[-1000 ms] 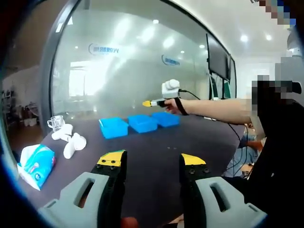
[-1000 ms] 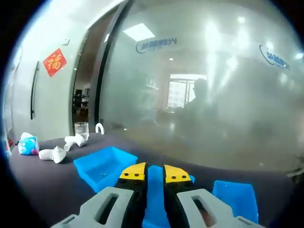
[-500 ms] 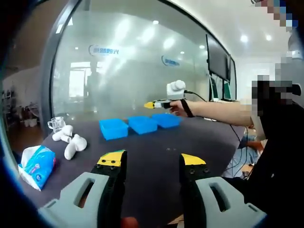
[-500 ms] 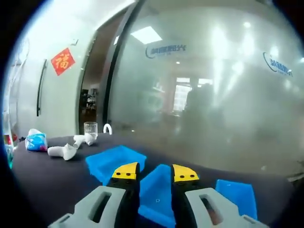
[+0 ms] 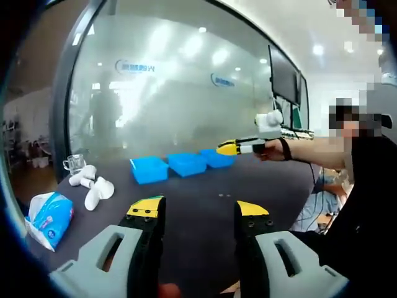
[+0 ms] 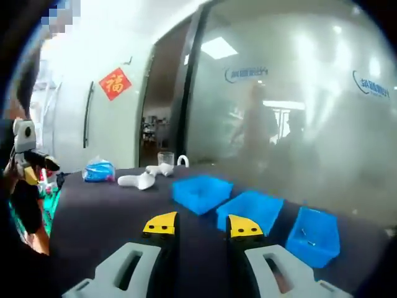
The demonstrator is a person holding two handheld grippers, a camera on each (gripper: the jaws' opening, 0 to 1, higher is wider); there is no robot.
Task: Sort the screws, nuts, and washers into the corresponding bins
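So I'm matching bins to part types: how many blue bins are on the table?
3: open blue plastic bins in a row on the dark table, the left bin, the middle bin and the right bin. None seems hidden.

Three bright blue bins [image 6: 249,210] sit on a dark purplish-grey worktop [image 6: 105,208]. Each claw [image 5: 198,214] has grey jaws capped in yellow and black, as does the right claw [image 6: 201,225]. A blue and white patterned packet [image 5: 48,214] lies beside plain white pieces [image 5: 97,189], and a red diamond sign [image 6: 114,84] hangs on the white wall.
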